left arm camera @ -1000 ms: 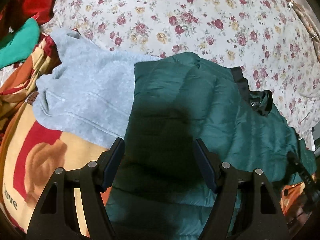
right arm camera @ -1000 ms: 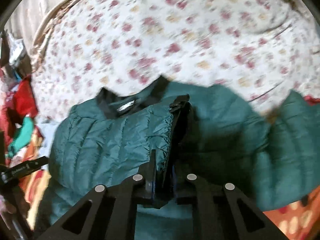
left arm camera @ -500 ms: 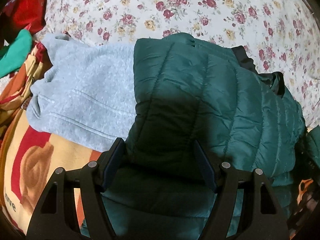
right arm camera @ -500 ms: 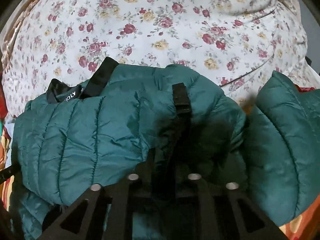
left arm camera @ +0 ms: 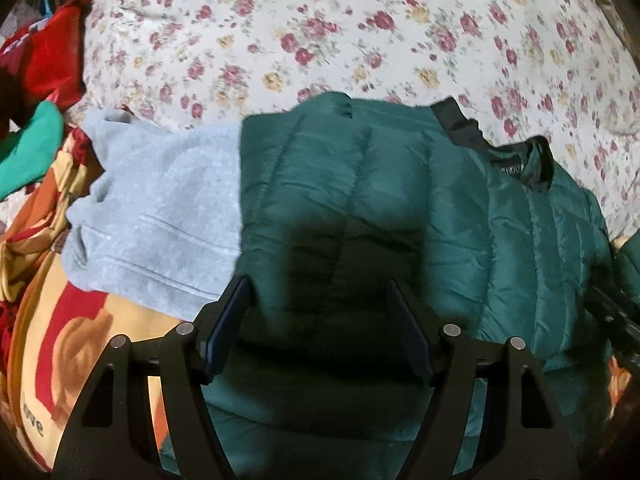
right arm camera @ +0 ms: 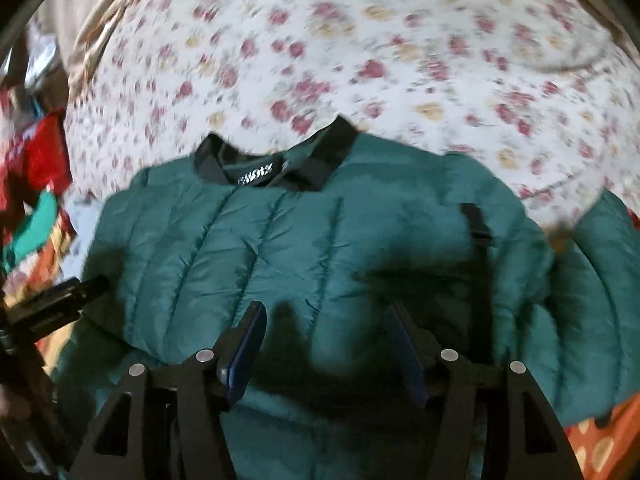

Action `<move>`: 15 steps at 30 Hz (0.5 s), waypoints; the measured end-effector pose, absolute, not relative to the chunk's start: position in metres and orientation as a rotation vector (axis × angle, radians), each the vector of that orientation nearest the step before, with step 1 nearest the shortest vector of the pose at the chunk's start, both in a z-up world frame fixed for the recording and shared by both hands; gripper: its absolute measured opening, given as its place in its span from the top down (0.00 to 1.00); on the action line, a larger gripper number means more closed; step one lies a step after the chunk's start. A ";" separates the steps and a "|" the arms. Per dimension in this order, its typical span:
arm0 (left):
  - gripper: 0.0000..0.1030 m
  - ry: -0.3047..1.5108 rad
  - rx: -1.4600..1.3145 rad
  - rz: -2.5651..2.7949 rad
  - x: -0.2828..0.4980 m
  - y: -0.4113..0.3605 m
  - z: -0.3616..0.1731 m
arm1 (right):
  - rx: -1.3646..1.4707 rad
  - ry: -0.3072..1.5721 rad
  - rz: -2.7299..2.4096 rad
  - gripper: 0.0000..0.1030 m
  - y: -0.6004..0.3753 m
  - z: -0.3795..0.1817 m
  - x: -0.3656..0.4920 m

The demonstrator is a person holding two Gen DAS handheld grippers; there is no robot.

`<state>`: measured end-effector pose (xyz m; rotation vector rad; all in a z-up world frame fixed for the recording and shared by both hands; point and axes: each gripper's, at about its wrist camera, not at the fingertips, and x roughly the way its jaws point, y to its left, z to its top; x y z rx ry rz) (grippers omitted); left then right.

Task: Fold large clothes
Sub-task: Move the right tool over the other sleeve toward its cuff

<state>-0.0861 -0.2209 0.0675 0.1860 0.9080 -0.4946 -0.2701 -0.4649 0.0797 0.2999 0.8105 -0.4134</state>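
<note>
- Half a second back the right gripper (right arm camera: 324, 344) was pinched shut on a dark fold of the green puffer jacket (right arm camera: 304, 248); now its jaws stand wide apart with nothing between them, poised above the quilted chest panel.
- Left gripper (left arm camera: 318, 324) is spread just as wide as before, empty, with the jacket's shadowed side panel under the gap and no fabric caught between the pads.
- Writing: a white-lettered label sits inside the black collar (right arm camera: 276, 160), straight ahead of the right gripper, too smeared to read. Low to the left of the left gripper, the printed blanket (left arm camera: 64, 364) shows letters that look like "ove".
- Edges: the jacket's left edge overlaps a grey sweatshirt (left arm camera: 160, 208), ahead and left of the left gripper. One green sleeve (right arm camera: 600, 304) bulges out to the right of the right gripper, just beside the body of the jacket.
- Beyond the collar, the floral bedsheet (left arm camera: 360, 32) stretches wide and flat ahead of both grippers.
- Far left of the left gripper lie a teal cloth (left arm camera: 32, 152) and a red cloth (left arm camera: 44, 60).
- Both grippers point forward and down over the jacket, side by side.
</note>
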 end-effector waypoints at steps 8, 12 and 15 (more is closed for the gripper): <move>0.27 0.918 0.180 -0.507 -0.081 -0.225 0.057 | 0.306 0.856 -0.454 0.42 -0.483 0.049 -0.243; 0.26 0.911 0.200 -0.502 -0.083 -0.227 0.055 | 0.305 0.864 -0.450 0.42 -0.483 0.055 -0.244; 0.26 0.912 0.199 -0.503 -0.083 -0.227 0.055 | 0.310 0.839 -0.442 0.42 -0.477 0.070 -0.261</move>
